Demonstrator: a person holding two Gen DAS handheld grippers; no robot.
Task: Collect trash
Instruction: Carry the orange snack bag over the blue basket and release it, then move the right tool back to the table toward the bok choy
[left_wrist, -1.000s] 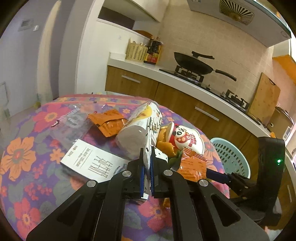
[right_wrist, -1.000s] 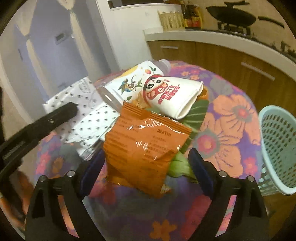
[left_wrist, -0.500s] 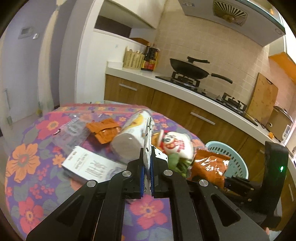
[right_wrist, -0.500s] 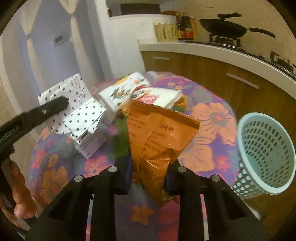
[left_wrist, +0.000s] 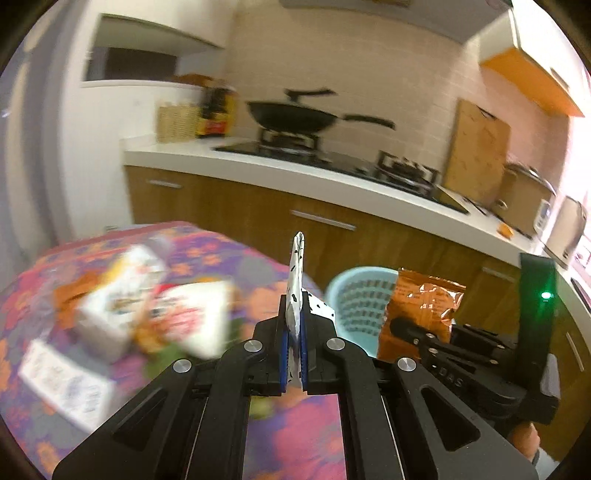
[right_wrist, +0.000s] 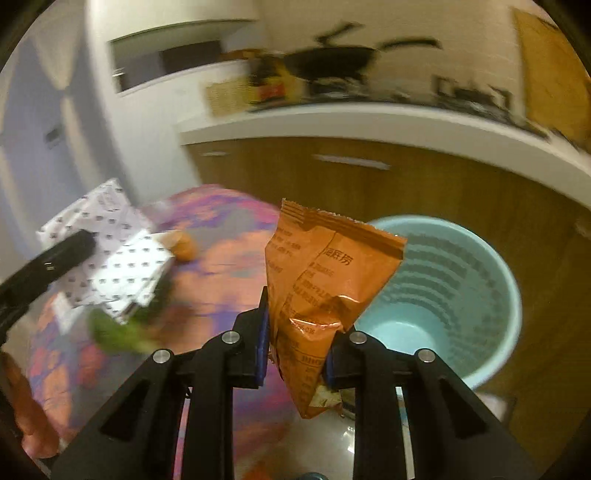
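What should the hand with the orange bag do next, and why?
Probably carry the orange snack bag a little farther right, over the blue basket, then let go. The right gripper pinches the bag, but it hangs just left of the basket's opening.

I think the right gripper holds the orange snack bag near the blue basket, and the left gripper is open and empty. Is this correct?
Not quite. The left gripper is not open and empty: it is shut on a white spotted paper, as the left wrist view shows. The rest holds: the right gripper grips the orange snack bag near the blue basket.
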